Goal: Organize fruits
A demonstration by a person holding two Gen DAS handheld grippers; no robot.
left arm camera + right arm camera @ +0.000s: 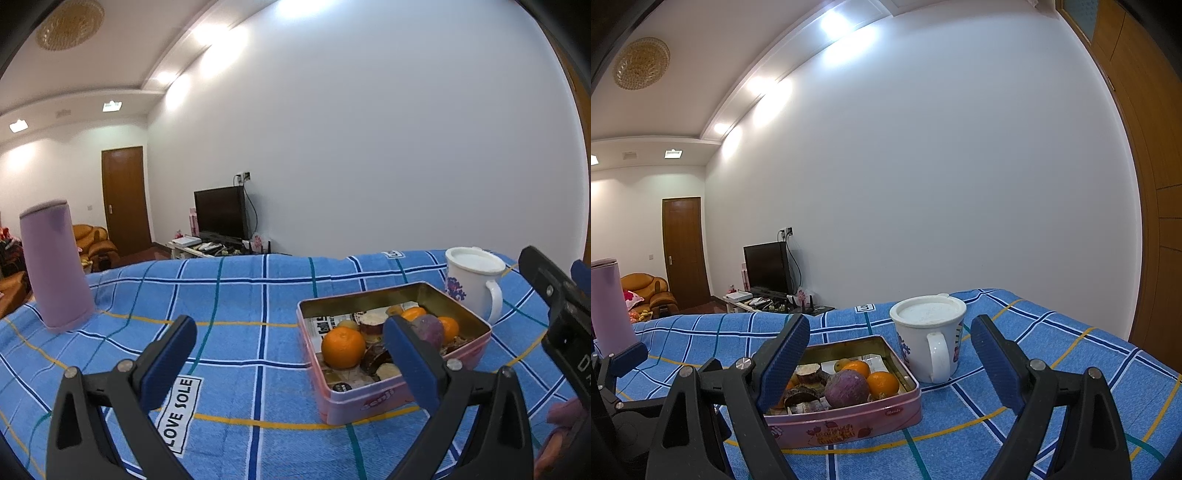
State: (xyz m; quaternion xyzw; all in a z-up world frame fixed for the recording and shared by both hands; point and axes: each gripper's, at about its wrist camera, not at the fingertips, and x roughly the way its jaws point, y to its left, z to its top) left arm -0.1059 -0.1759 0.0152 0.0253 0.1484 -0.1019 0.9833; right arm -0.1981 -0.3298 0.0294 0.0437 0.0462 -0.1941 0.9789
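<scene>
Several fruits (pixel 342 347) are already gathered in the pink tin (pixel 849 424); both the left gripper (pixel 291 354) and right gripper (pixel 890 369) are held spread wide and empty; little appears left.

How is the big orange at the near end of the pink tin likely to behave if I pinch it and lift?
The round orange fruit will probably roll if nudged rather than gripped squarely. Its peel looks smooth and glossy, so it may slip against the pads. It lies among other pieces in the pink rectangular metal tin, so lifting it could shift its neighbours.
</scene>
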